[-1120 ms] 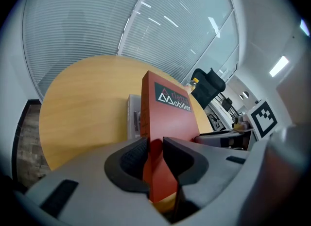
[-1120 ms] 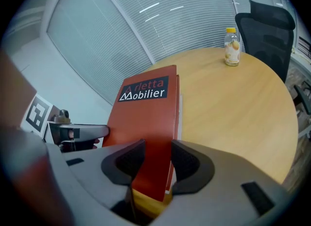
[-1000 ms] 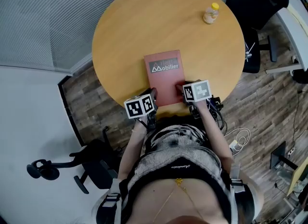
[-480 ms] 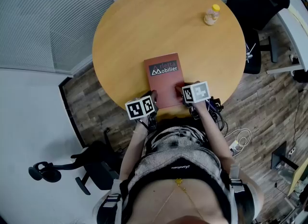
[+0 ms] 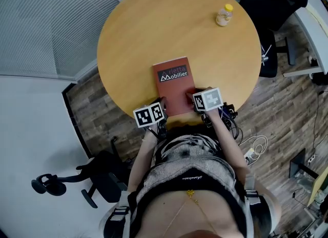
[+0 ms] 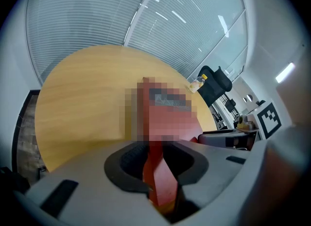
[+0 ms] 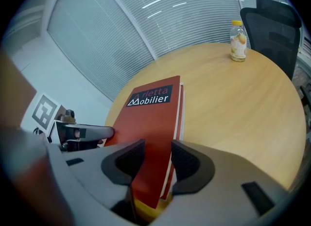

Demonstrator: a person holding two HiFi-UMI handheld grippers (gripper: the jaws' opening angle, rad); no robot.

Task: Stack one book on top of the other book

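Gripping the stack by both near corners

Two tools were in use, one per hand, both at the near edge of the round wooden counter [image 5: 138,42]. Left tool [image 6: 159,161] was clamped on the near left corner of the red book [image 5: 173,83], with the cover running between its two pads. Right tool [image 7: 156,161] was clamped on the near right corner of the same book, the red cover pinched between its pads.

Books counted: two. The red book with the dark "Mobilier" label lay on top. A second book [image 7: 181,104] showed only as a thin red strip with white page edges along the top one's right side in the right gripper view, lying directly under it and slightly offset. The stack sat at the near middle of the counter, its long side pointing away from the person.

Other things: one small bottle [image 5: 224,14] with a yellow cap, upright, far right on the counter and well apart from the books. Two black office chairs, one [image 5: 271,1] behind the counter at the right, one [image 5: 87,178] on the floor at the lower left. Floor was wood planks, and white blinds ran along the left.
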